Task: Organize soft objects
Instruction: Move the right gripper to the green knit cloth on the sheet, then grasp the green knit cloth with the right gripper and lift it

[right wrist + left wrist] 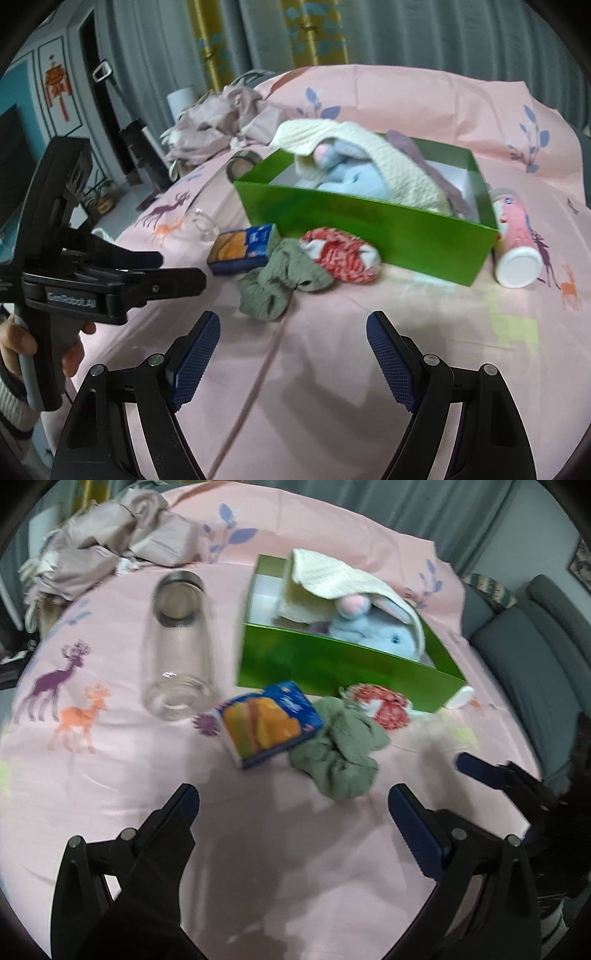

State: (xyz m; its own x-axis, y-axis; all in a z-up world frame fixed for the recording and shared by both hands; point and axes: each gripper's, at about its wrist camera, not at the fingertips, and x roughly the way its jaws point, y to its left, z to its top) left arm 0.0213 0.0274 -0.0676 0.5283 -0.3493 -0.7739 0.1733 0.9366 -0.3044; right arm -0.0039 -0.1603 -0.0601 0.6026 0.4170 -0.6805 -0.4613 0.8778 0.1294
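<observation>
Left wrist view looks steeply down along its own fingers onto the pink sheet (110, 794), with the green box (332, 664) in the upper right of the frame. Right wrist view sits lower and flatter, close to the sheet, box (369, 221) at centre, the left gripper (181, 269) entering at mid left. Both views share the box and the green cloth (340, 760) (277, 288) in front of it.

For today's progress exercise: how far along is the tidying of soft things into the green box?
Done: the plush rabbit and cream knit cloth lie in the green box. In hand: nothing; the left gripper and right gripper are open and empty. Left: the green cloth and red-and-white cloth on the bed.
</observation>
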